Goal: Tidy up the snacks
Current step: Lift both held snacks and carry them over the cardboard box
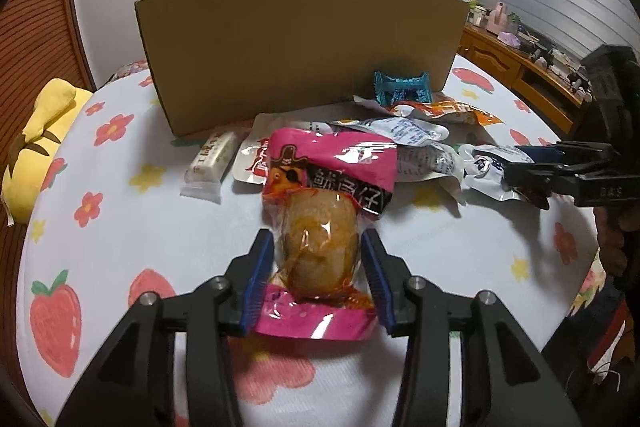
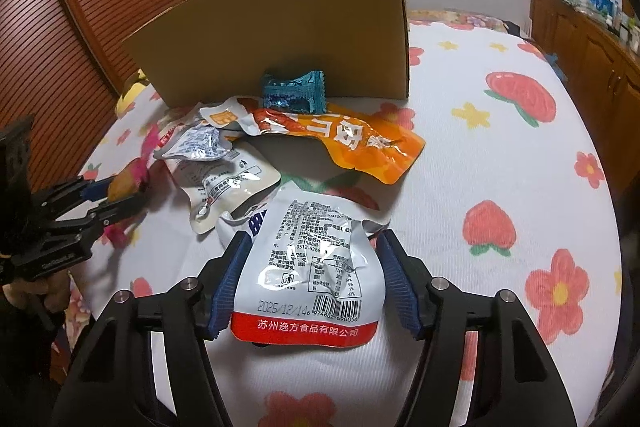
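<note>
My left gripper (image 1: 318, 241) is shut on a pink snack packet (image 1: 320, 219) with a brown piece inside, just above the bed. My right gripper (image 2: 312, 241) is shut on a white and red snack pouch (image 2: 312, 267), its printed back facing me. The right gripper also shows in the left wrist view (image 1: 532, 173) at the right, and the left gripper in the right wrist view (image 2: 116, 195) at the left. A pile of snacks lies between them: an orange pouch (image 2: 340, 139), a teal candy (image 2: 294, 95), white pouches (image 2: 224, 179) and a white bar (image 1: 210, 159).
A tall cardboard box (image 1: 296, 47) stands behind the pile on the strawberry-print bedsheet (image 2: 500, 187). A yellow plush (image 1: 36, 147) lies at the left edge. A wooden wardrobe (image 2: 80, 27) is at the left and a wooden cabinet (image 2: 592, 39) at the right.
</note>
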A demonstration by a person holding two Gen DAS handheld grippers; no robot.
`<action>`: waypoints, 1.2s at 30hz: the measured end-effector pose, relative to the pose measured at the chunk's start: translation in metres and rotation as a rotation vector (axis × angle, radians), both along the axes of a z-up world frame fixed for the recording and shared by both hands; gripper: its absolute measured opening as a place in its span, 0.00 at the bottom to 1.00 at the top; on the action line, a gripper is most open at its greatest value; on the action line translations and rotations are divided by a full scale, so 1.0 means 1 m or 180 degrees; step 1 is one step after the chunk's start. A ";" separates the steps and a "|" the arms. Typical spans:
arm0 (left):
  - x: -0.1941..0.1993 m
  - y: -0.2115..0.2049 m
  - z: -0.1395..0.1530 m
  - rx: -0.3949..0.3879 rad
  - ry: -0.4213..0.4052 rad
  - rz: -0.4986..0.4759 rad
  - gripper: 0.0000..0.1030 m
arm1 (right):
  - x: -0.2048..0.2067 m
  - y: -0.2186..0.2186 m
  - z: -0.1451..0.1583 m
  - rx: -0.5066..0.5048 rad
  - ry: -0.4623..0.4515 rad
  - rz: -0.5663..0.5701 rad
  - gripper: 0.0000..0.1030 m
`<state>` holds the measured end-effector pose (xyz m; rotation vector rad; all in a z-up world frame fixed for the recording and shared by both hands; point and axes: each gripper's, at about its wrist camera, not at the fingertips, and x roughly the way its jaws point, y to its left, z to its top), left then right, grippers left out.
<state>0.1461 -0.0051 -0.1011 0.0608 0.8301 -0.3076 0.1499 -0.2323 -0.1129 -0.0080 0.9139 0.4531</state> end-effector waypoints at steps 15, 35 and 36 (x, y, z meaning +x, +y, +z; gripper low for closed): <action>-0.005 0.001 0.003 -0.0098 -0.0048 -0.0030 0.38 | -0.007 -0.002 0.011 -0.0018 -0.0134 -0.0007 0.64; -0.008 -0.005 0.048 -0.0163 -0.0356 -0.0100 0.39 | -0.018 0.010 0.052 -0.0029 -0.0467 0.0094 0.64; -0.008 -0.005 0.050 -0.0163 -0.0372 -0.0100 0.39 | -0.018 0.011 0.055 -0.0028 -0.0485 0.0103 0.64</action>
